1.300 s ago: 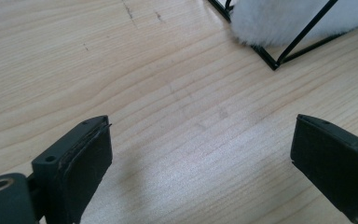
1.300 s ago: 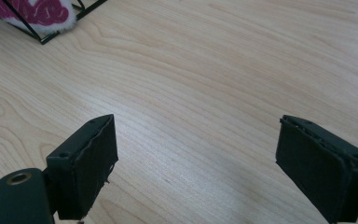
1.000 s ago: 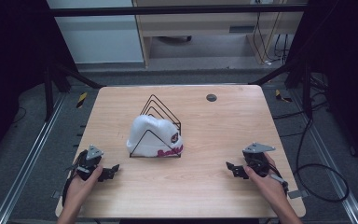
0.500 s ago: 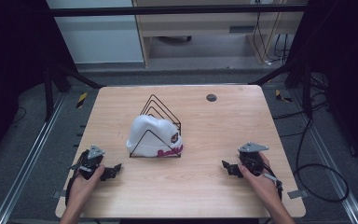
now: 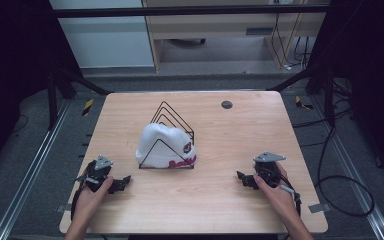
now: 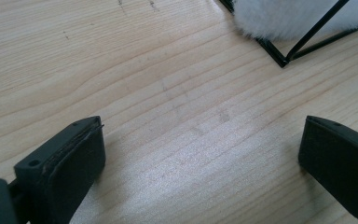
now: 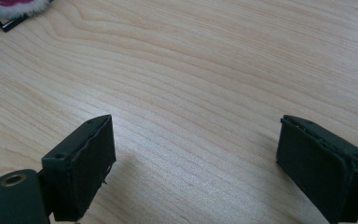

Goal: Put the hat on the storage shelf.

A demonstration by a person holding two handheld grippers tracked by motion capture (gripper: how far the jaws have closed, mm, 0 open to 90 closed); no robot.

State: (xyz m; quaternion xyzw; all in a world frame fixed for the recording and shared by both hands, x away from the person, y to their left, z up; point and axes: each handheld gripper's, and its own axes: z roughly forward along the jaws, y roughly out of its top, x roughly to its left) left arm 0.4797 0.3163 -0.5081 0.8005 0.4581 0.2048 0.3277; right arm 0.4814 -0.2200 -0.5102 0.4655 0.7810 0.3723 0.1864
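Grippers spread, hat in the rack

I hold my left gripper (image 5: 121,182) at the near left of the tabletop (image 5: 230,140), its jaws just opened to full spread over bare wood. My right gripper (image 5: 242,178) sits near right, jaws spread too, nothing between them. The white hat (image 5: 162,142) rests in the black wire rack (image 5: 172,117) at the middle, well apart from both.
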